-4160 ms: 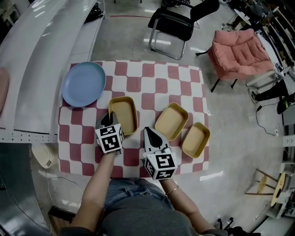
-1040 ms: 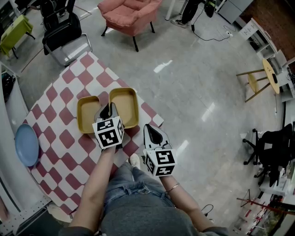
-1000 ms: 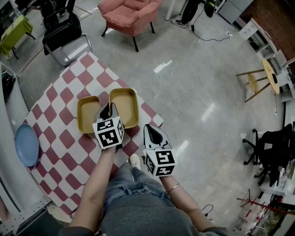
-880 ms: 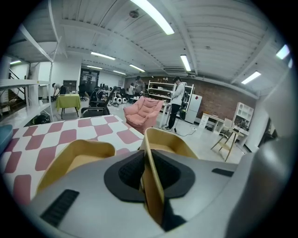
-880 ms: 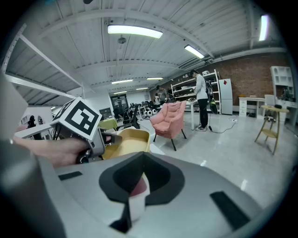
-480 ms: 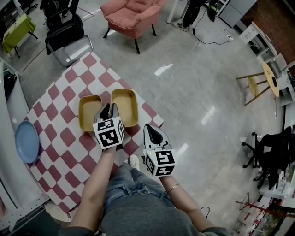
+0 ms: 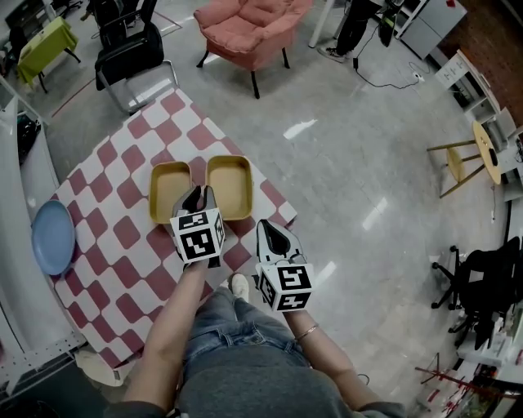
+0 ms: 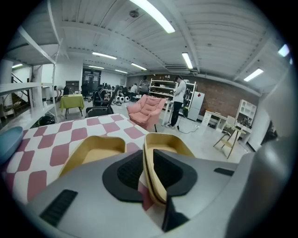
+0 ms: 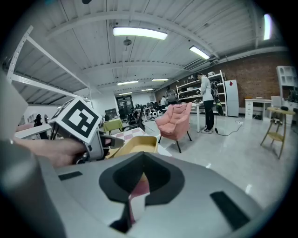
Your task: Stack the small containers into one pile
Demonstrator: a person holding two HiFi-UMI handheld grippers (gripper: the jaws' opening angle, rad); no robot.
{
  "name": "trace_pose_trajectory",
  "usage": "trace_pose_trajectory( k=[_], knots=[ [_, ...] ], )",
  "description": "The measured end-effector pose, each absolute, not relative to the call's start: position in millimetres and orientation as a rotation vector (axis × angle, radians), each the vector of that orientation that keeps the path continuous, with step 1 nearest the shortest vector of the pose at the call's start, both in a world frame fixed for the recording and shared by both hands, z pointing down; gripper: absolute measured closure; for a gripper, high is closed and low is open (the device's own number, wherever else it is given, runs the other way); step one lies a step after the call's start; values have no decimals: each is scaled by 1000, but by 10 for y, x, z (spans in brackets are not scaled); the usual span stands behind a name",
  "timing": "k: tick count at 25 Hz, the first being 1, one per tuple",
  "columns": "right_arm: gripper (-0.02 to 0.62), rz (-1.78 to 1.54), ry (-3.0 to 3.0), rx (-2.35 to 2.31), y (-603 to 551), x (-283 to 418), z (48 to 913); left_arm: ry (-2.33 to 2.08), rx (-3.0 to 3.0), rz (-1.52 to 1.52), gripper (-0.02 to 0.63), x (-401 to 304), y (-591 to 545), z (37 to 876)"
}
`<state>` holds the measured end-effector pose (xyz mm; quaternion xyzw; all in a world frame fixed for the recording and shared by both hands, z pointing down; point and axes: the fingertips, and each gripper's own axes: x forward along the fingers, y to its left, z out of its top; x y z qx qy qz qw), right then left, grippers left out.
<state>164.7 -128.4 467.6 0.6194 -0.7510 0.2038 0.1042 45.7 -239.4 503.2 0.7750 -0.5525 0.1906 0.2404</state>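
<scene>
Two yellow containers lie side by side on the checked tablecloth (image 7: 114,175): the left container (image 7: 169,189) (image 8: 91,151) and the right container (image 7: 230,186) (image 8: 170,142). My left gripper (image 7: 200,196) (image 8: 148,160) straddles the near left wall of the right container. Its jaws stand slightly apart, with the wall between them and not pinched. My right gripper (image 7: 273,233) (image 9: 138,179) hangs shut and empty near the table's corner, right of the left one. In the right gripper view the right container (image 9: 135,144) and the left gripper's marker cube (image 9: 79,122) show ahead.
A blue plate (image 7: 52,237) lies at the table's far left. The table's edge runs just right of the containers, with grey floor (image 7: 351,188) beyond. A pink armchair (image 7: 253,20) and a black chair (image 7: 131,53) stand past the table.
Three separate containers showed earliest; only two show since. Over the last second the left jaws have parted a little around the right container's wall. The head view has shifted slightly.
</scene>
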Motion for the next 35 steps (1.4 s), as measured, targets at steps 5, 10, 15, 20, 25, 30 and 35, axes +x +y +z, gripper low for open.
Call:
trace_pose_trajectory(
  k=[5,10,15,20,25,30,35],
  knots=[
    [584,581,-2242,1799,-1243,1548,4620,-1521,2092,550,529,347,-2390,5094],
    [584,570,-2288,1737,-1266,1401,4594,-1584,2079,471,529,62,-2337,4919],
    [584,561,-2359,1619,-1378,986,4600,-1678,2043,434,526,-513,-2315,4872],
    [584,555,-2416,1481,-1480,517,4652,-1716,1999,403,495,-1034,-2293,4954],
    [584,565,-2422,1407,-1574,183,4776,-1651,2036,391,472,-1247,-2329,5122],
    [584,580,-2407,1397,-1655,27,4878,-1546,2094,369,433,-1211,-2449,5291],
    [584,615,-2370,1432,-1735,54,4984,-1472,2169,393,425,-1050,-2611,5403]
  ],
)
